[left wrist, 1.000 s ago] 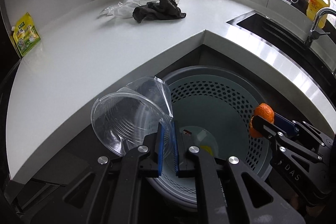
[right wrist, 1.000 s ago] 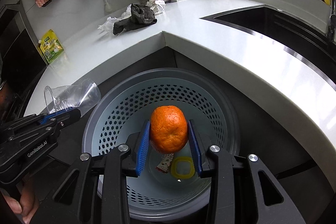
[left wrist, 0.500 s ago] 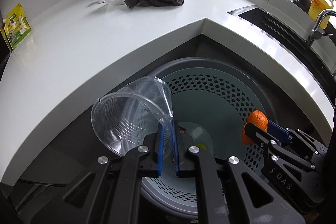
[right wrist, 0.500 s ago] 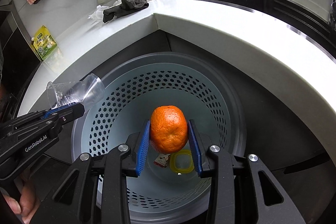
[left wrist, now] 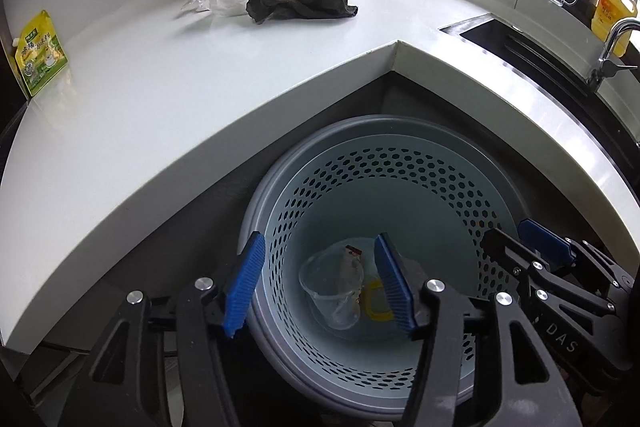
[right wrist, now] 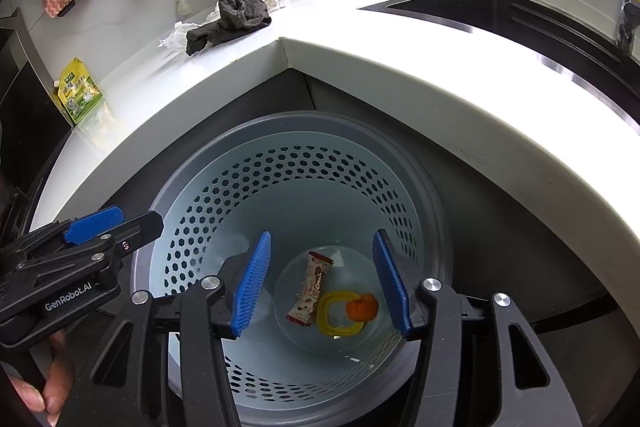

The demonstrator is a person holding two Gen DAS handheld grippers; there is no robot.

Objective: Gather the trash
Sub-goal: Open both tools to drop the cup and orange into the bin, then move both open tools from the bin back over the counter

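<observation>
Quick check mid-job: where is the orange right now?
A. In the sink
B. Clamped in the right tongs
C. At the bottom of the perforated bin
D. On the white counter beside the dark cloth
C. The orange lies on the floor of the bin beside a yellow ring and a snack wrapper; the right tongs stand open and empty above it.
</observation>
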